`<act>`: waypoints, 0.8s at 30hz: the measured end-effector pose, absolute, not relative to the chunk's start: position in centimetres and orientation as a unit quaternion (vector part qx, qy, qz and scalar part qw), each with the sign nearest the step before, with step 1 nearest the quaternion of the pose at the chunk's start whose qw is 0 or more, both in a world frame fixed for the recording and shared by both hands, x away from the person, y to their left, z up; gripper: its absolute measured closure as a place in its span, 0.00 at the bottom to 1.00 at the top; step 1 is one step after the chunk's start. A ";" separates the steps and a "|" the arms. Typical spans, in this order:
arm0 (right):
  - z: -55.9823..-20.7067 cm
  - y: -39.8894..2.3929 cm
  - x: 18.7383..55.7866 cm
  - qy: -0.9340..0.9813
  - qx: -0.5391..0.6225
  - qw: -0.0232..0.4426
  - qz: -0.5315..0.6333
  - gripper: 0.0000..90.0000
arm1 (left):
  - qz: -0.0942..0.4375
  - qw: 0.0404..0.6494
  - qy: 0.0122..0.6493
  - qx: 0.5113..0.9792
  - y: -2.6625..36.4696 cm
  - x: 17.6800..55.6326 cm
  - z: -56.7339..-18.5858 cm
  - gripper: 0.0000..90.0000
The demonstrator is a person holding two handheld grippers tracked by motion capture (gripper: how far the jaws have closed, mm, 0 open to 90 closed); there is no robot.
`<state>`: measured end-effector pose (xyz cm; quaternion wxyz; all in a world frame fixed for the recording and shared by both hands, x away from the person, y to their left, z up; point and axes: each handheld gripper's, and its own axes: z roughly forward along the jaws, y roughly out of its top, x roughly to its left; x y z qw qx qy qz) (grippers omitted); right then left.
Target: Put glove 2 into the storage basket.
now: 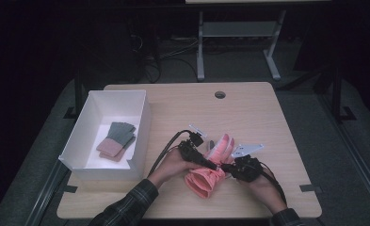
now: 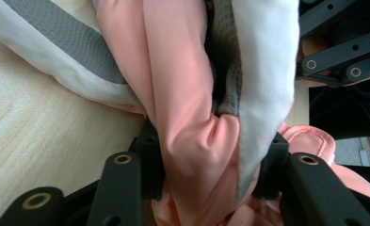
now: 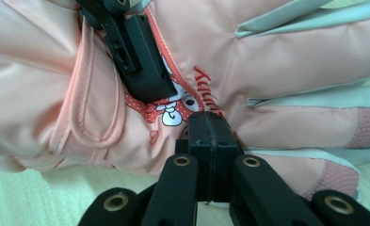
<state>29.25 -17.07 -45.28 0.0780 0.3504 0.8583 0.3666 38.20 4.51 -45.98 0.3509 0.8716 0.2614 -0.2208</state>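
Your two forearms come in from the bottom of the high view, in dark checked sleeves, and your hands meet over the pink glove (image 1: 210,170), which lies on the wooden surface (image 1: 267,113) near its front edge, right of the middle. Your left hand-held gripper (image 1: 212,165) points across to the right and lies low over the glove's wrist end. Its jaws are partly closed, and the black pads press on a bunched fold of the glove (image 2: 192,127) from both sides, so it has hold of the cloth. Your right hand-held gripper (image 1: 226,167) points left toward the other one. Its jaws are closed tight, pad against pad, right at the glove's edge (image 3: 211,141); you cannot tell if any cloth is pinched between them. The glove is soft and puffy, with smooth peach-pink cloth, pale grey strips on the fingers, and a rough grey patch with tiny dots. A small cartoon picture with red letters (image 3: 192,99) sits on its back, and neat stitch lines run along the cuff. To the left stands a white box (image 1: 140,127) with straight walls. Inside it lie knitted gloves (image 1: 117,140), grey-green with pink cuffs.
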 end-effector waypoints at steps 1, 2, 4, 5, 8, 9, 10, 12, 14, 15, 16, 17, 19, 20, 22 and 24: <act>-45.2 -17.2 29.3 0.859 0.347 0.077 0.369 0.99 | -0.219 0.354 0.263 0.870 4.5 38.1 -45.9 0.65; -45.1 -17.3 29.2 0.857 0.347 0.075 0.374 0.97 | -0.218 0.358 0.264 0.869 4.6 38.1 -45.8 0.65; -44.9 -17.7 29.1 0.852 0.349 0.069 0.385 0.89 | -0.215 0.362 0.265 0.868 4.7 38.0 -45.7 0.67; -44.6 -17.9 29.0 0.850 0.347 0.067 0.390 0.83 | -0.215 0.365 0.267 0.866 4.7 37.9 -45.6 0.67; -44.0 -18.7 28.5 0.838 0.355 0.058 0.410 0.71 | -0.216 0.371 0.269 0.862 4.8 37.9 -45.3 0.68; -43.8 -19.0 28.3 0.835 0.355 0.061 0.416 0.66 | -0.217 0.371 0.267 0.862 4.8 37.9 -45.2 0.68; -43.7 -19.2 28.2 0.834 0.357 0.067 0.416 0.63 | -0.219 0.374 0.268 0.860 4.8 37.8 -45.1 0.68; -43.4 -19.7 27.9 0.828 0.364 0.077 0.420 0.53 | -0.218 0.378 0.262 0.860 4.9 37.8 -44.8 0.68; -43.3 -20.2 27.8 0.819 0.381 0.104 0.416 0.43 | -0.218 0.383 0.263 0.858 5.2 37.8 -44.5 0.68; -43.3 -20.6 27.9 0.817 0.389 0.102 0.413 0.39 | -0.217 0.390 0.267 0.854 5.3 37.8 -44.4 0.68; -43.3 -20.8 27.9 0.815 0.395 0.108 0.411 0.35 | -0.215 0.391 0.268 0.854 5.5 37.8 -44.2 0.68; -43.3 -21.0 27.9 0.813 0.397 0.112 0.410 0.33 | -0.214 0.391 0.268 0.854 5.8 38.0 -44.0 0.68; -43.4 -21.3 28.1 0.812 0.402 0.110 0.410 0.28 | -0.207 0.396 0.269 0.853 6.1 38.1 -43.7 0.68; -43.5 -21.4 28.1 0.812 0.404 0.112 0.406 0.26 | -0.204 0.399 0.272 0.852 6.4 38.1 -43.4 0.68; -43.7 -21.5 28.2 0.814 0.407 0.111 0.399 0.21 | -0.202 0.404 0.279 0.847 6.7 38.2 -43.0 0.68; -43.9 -21.5 28.3 0.815 0.410 0.110 0.394 0.20 | -0.197 0.406 0.282 0.847 7.2 38.3 -42.4 0.68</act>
